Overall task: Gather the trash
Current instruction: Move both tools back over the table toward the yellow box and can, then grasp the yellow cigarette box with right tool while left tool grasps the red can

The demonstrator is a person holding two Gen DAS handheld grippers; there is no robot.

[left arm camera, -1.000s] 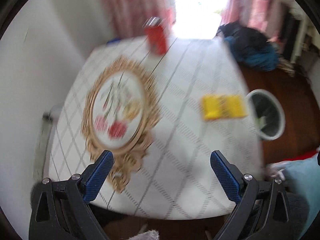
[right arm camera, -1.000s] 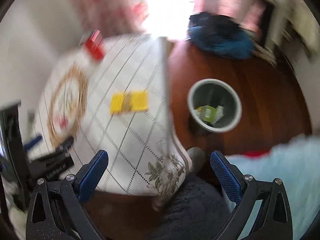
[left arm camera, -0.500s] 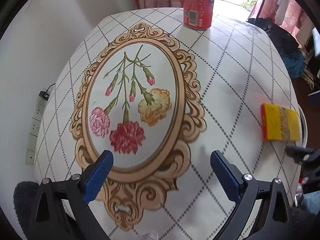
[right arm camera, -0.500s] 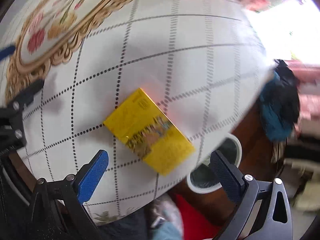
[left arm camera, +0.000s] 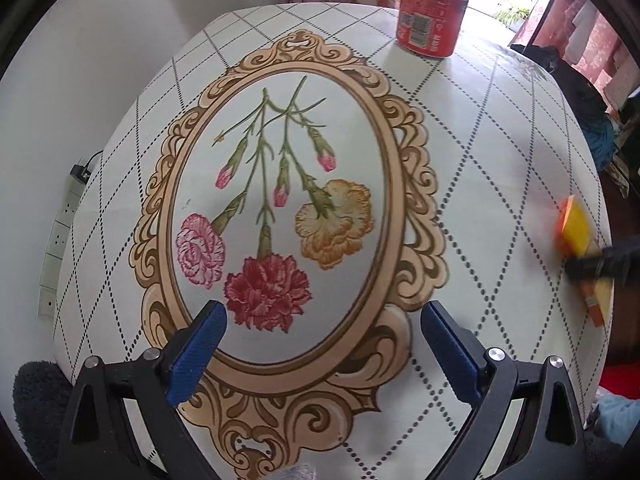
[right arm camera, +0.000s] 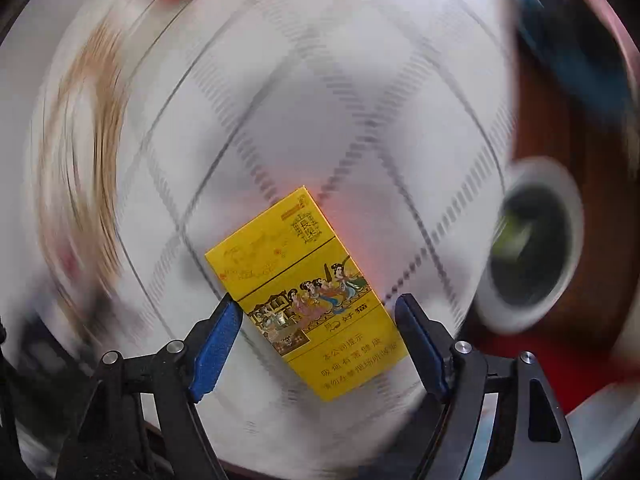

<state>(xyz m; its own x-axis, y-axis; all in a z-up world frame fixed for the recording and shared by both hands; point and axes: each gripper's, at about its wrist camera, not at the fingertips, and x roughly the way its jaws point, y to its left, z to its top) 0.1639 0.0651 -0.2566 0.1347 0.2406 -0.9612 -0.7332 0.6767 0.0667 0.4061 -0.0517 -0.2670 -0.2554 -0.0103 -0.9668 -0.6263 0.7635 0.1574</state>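
Note:
A yellow cigarette pack (right arm camera: 304, 292) sits between the blue pads of my right gripper (right arm camera: 316, 306), which is shut on it; the pack looks sharp while the table behind it is smeared by motion. In the left wrist view the same pack (left arm camera: 576, 228) is a blur at the table's right edge, with the dark right gripper (left arm camera: 608, 260) across it. A red soda can (left arm camera: 434, 12) stands upright at the far end of the table. My left gripper (left arm camera: 322, 308) hangs open over the printed flower oval, holding nothing.
The round table (left arm camera: 500, 140) has a white checked cloth. A white trash bin (right arm camera: 532, 244) with something green inside stands on the brown floor to the right of the table. A power strip (left arm camera: 60, 232) lies by the left wall. Dark and blue clothes (left arm camera: 580, 88) are piled at the far right.
My right gripper has narrowed its fingers onto the yellow pack and is swinging with it. The left gripper has moved slightly closer to the table and stays open.

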